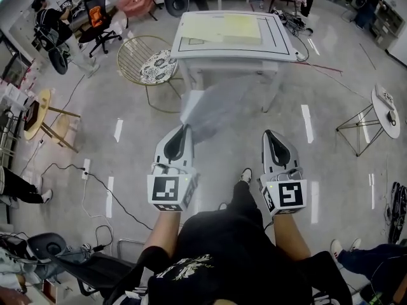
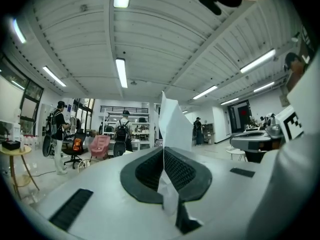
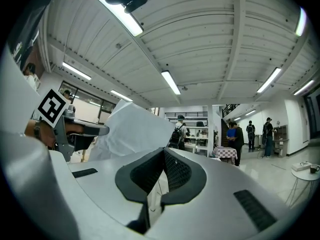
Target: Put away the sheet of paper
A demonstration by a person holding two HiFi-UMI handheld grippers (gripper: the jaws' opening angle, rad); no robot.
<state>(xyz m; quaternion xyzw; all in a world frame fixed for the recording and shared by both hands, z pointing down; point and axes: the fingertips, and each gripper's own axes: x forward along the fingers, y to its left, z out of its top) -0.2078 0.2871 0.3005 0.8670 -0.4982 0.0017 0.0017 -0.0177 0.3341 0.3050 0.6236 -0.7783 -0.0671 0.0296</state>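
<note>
Light, floppy and easily creased, so best pinched near an edge, the thin white sheet of paper (image 1: 213, 110) hangs in mid-air from the clamped left gripper (image 1: 185, 128), while the right gripper (image 1: 268, 134) is closed and empty.

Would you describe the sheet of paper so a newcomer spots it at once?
Start at the white table at the top of the head view. Just below it hangs a pale sheet, pinched in the left hand-held gripper. Unlike the yellowish sheets on the table, it is held in the air.
</note>
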